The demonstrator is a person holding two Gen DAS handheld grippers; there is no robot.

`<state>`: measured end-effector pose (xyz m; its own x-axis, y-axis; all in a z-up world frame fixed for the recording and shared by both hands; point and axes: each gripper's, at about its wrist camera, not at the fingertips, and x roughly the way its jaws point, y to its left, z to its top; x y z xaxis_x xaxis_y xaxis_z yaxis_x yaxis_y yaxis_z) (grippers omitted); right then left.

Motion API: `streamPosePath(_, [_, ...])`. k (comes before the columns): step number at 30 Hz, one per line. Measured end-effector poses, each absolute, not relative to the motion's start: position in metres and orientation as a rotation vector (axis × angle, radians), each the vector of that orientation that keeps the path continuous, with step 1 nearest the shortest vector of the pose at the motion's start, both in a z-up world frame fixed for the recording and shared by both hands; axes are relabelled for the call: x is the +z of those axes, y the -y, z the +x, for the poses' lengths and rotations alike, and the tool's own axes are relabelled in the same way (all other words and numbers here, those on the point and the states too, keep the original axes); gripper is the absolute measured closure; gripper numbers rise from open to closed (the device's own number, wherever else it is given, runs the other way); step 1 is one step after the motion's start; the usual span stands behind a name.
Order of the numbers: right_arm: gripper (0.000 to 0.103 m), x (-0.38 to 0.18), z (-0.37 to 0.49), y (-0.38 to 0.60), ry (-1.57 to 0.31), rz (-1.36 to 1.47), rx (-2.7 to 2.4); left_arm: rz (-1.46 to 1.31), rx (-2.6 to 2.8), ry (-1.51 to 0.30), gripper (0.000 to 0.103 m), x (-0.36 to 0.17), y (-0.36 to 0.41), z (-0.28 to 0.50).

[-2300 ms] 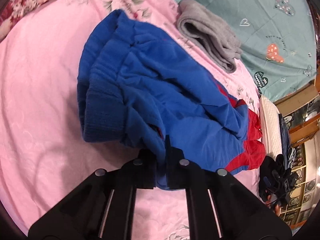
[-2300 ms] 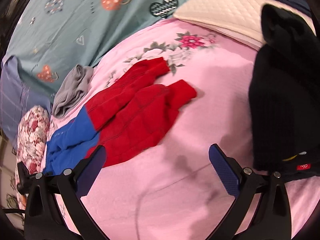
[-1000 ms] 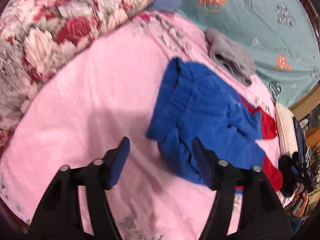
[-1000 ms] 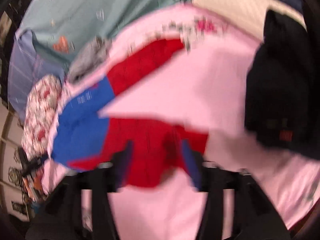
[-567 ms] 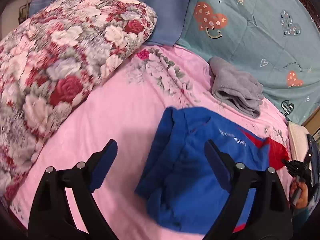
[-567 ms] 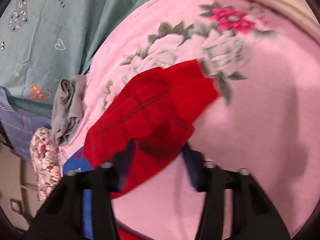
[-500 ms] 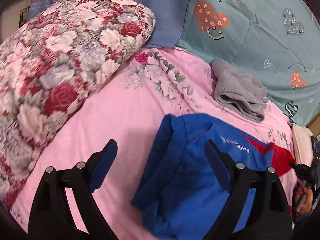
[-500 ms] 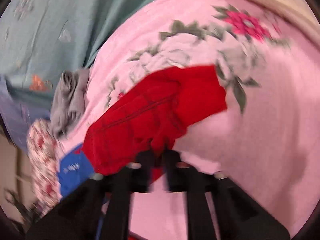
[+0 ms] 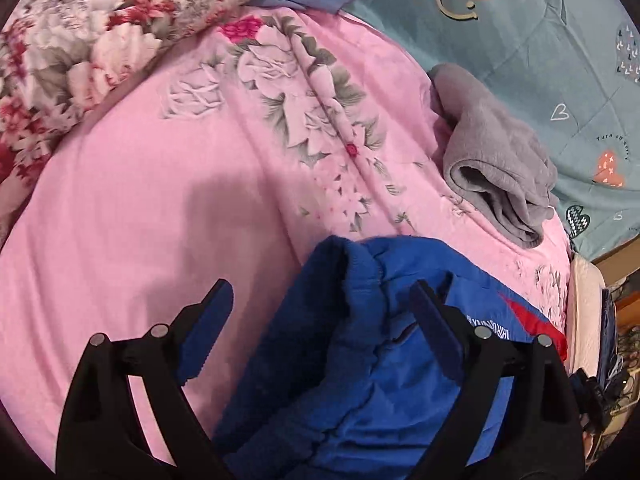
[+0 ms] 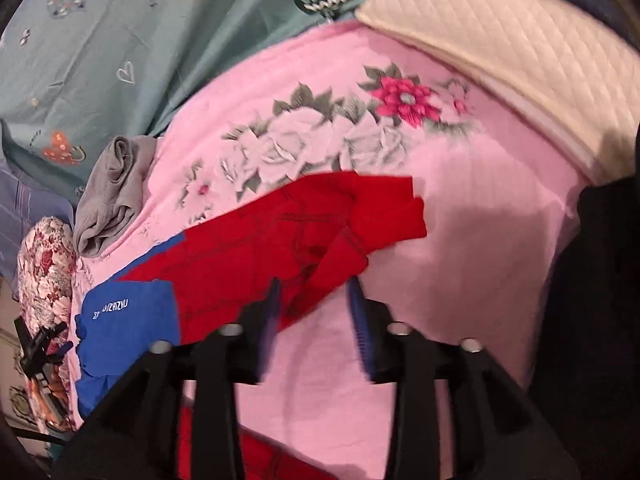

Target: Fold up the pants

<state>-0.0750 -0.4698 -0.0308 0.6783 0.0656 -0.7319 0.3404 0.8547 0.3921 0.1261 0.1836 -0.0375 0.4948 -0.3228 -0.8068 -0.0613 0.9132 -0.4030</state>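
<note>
The pants are blue at the waist (image 9: pixel 360 352) and red at the legs (image 10: pixel 280 240), and lie on the pink floral bedspread (image 9: pixel 140 220). My left gripper (image 9: pixel 320 308) is open over the blue waistband, which lies between its fingers. My right gripper (image 10: pixel 314 304) is open just above the red leg cuffs. One red leg is folded over the other. The blue waist part with white lettering shows at the left of the right wrist view (image 10: pixel 124 320).
A folded grey garment (image 9: pixel 500 172) lies beyond the pants beside a teal quilt (image 9: pixel 540 60). A floral pillow (image 9: pixel 80 40) is at the far left. A cream quilted pillow (image 10: pixel 500 52) and a black garment (image 10: pixel 600 300) lie to the right.
My left gripper let go of the waistband, backed off, then came down over it, open. My right gripper moved onto the red legs, shut on them, carried one over the other, and has opened again.
</note>
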Motion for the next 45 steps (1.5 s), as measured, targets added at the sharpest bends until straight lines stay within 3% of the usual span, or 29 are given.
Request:
streamPosePath(7, [0.042,-0.004,-0.070,0.420,-0.786,0.499,-0.003,-0.305,-0.281,-1.091,0.012,-0.049,-0.149,0.142])
streamPosePath(10, [0.041,-0.007,-0.071,0.401,-0.810,0.480,0.040,-0.216,-0.288,-1.070,0.018,-0.049,-0.135,0.140])
streamPosePath(12, [0.040,-0.010,-0.068,0.390,-0.824,0.473,0.063,-0.157,-0.250,-1.054,0.070,-0.048,-0.133,0.138])
streamPosePath(13, [0.040,-0.010,-0.068,0.386,-0.829,0.467,0.073,-0.161,-0.242,-1.051,0.070,-0.047,-0.136,0.138])
streamPosePath(14, [0.040,-0.011,-0.067,0.382,-0.832,0.461,0.081,-0.186,-0.238,-1.039,0.085,-0.044,-0.140,0.137])
streamPosePath(15, [0.040,-0.011,-0.066,0.379,-0.835,0.455,0.085,-0.206,-0.222,-1.021,0.087,-0.040,-0.145,0.137])
streamPosePath(23, [0.040,-0.011,-0.057,0.377,-0.830,0.455,0.074,-0.388,-0.190,-0.981,0.088,-0.022,-0.192,0.155])
streamPosePath(25, [0.040,-0.013,-0.058,0.386,-0.832,0.474,0.056,-0.365,-0.190,-1.005,0.075,-0.029,-0.190,0.152])
streamPosePath(27, [0.038,-0.019,-0.060,0.393,-0.838,0.481,0.043,-0.324,-0.172,-0.990,0.021,-0.032,-0.188,0.146])
streamPosePath(31, [0.038,-0.031,-0.060,0.400,-0.860,0.530,0.039,-0.313,-0.189,-0.967,0.017,-0.033,-0.185,0.143])
streamPosePath(34, [0.038,-0.035,-0.061,0.411,-0.851,0.557,0.009,-0.264,-0.212,-0.986,0.020,-0.040,-0.168,0.143])
streamPosePath(36, [0.038,-0.037,-0.064,0.425,-0.826,0.587,-0.028,-0.170,-0.180,-0.965,0.050,-0.040,-0.152,0.139])
streamPosePath(37, [0.038,-0.039,-0.065,0.434,-0.820,0.608,-0.043,-0.136,-0.160,-0.964,0.059,-0.041,-0.148,0.139])
streamPosePath(41, [0.038,-0.052,-0.064,0.468,-0.829,0.635,-0.191,-0.139,-0.137,-0.962,0.075,-0.039,-0.152,0.140])
streamPosePath(42, [0.038,-0.055,-0.064,0.474,-0.836,0.624,-0.232,-0.146,-0.123,-0.959,0.087,-0.038,-0.156,0.140])
streamPosePath(45, [0.038,-0.070,-0.061,0.494,-0.848,0.623,-0.294,-0.165,-0.122,-0.980,0.087,-0.042,-0.164,0.144])
